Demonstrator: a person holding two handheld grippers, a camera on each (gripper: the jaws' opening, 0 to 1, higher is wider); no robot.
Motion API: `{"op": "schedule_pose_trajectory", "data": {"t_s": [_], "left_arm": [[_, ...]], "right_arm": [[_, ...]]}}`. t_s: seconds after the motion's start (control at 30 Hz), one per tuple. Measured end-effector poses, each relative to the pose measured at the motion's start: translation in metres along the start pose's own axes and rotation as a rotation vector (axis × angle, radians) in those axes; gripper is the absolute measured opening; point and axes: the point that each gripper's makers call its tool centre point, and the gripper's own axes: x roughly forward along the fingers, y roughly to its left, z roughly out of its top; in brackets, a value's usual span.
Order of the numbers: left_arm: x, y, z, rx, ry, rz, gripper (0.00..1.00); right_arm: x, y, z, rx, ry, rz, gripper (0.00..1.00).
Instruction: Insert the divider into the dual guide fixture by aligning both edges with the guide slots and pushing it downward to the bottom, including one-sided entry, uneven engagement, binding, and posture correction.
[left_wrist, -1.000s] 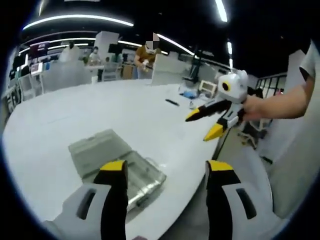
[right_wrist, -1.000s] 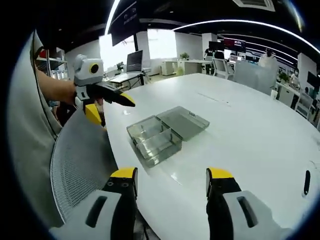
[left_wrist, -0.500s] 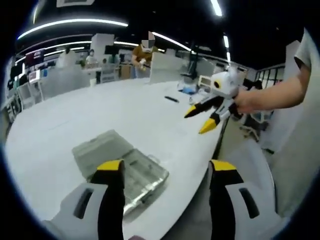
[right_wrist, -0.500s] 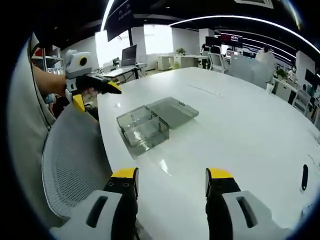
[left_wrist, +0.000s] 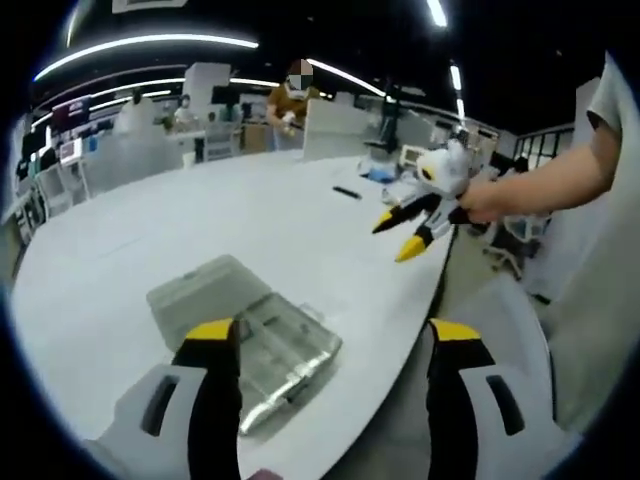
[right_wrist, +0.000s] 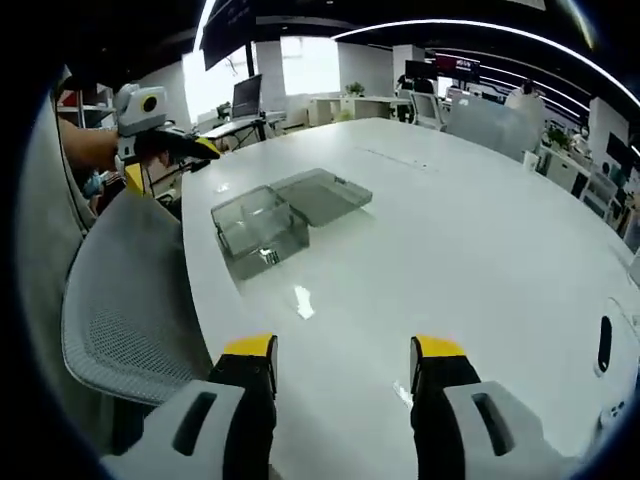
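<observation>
a: near the edge of the white surface (left_wrist: 150, 240) sits the clear fixture box (left_wrist: 285, 350), its lid (left_wrist: 200, 290) folded open flat beside it on the far side.

b: which gripper is closer to it?

a: the left gripper (left_wrist: 325, 385), by my reading. in the left gripper view the box lies right by the left jaw, slightly left of the gap. its jaws are spread wide and hold nothing.

b: and the right gripper?

a: the right gripper (right_wrist: 340, 385) is also spread and empty. in the right gripper view the fixture box (right_wrist: 255, 230) is well ahead and to the left, so that hand has further to go.

b: how does the box lie?

a: box and lid together run along a line slanting away from the surface's curved near edge, with the box at the edge end. a mesh chair back (right_wrist: 130, 300) stands just off that edge.

b: can you see the divider?

a: there are faint partitions inside the box, but i cannot tell which is the divider or whether it is seated.

b: room to move?

a: plenty. the surface around the box is bare, and a dark pen-like thing (left_wrist: 347, 193) lies far off. the main caution is the edge, since a sideways push could slide the box off.
</observation>
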Motion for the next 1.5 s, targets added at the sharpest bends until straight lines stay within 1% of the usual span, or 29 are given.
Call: {"op": "schedule_pose_trajectory", "data": {"t_s": [0.07,0.17,0.23,0.43,0.53,0.6,0.63,0.8,0.87,1.03,1.13,1.2,1.37,1.5], "left_arm": [[0.000,0.000,0.000,-0.001,0.003,0.001,0.75],[0.001,0.001,-0.001,-0.002,0.010,0.004,0.75],[0.001,0.001,-0.003,-0.003,0.015,0.006,0.75],[0.001,0.001,-0.005,-0.007,0.026,0.012,0.75],[0.001,0.002,-0.005,-0.009,0.030,0.017,0.75],[0.002,0.003,-0.005,-0.012,0.032,0.021,0.75],[0.002,0.003,-0.005,-0.012,0.033,0.022,0.75],[0.002,0.005,-0.004,-0.013,0.035,0.029,0.75],[0.003,0.005,-0.003,-0.016,0.035,0.033,0.75],[0.003,0.007,-0.003,-0.017,0.040,0.039,0.75],[0.004,0.007,-0.004,-0.020,0.044,0.043,0.75],[0.004,0.008,-0.003,-0.021,0.043,0.045,0.75],[0.006,0.008,-0.004,-0.023,0.044,0.048,0.75],[0.006,0.007,-0.004,-0.028,0.044,0.050,0.75]], "right_arm": [[0.001,-0.005,-0.007,0.005,0.025,-0.002,0.50],[0.001,-0.011,-0.013,-0.014,0.033,-0.003,0.48],[0.001,-0.018,-0.023,-0.041,0.067,-0.007,0.46],[0.002,-0.033,-0.033,-0.057,0.097,-0.003,0.44],[0.005,-0.042,-0.037,-0.080,0.117,0.004,0.43],[0.007,-0.044,-0.038,-0.098,0.129,0.017,0.43],[0.009,-0.047,-0.040,-0.117,0.145,0.019,0.43],[0.017,-0.051,-0.046,-0.145,0.176,0.049,0.43],[0.021,-0.051,-0.049,-0.184,0.200,0.072,0.42],[0.027,-0.054,-0.054,-0.207,0.225,0.100,0.42],[0.030,-0.055,-0.060,-0.231,0.253,0.127,0.42],[0.032,-0.057,-0.063,-0.243,0.265,0.133,0.41],[0.033,-0.061,-0.062,-0.245,0.268,0.139,0.40],[0.035,-0.062,-0.065,-0.264,0.291,0.155,0.38]]}}
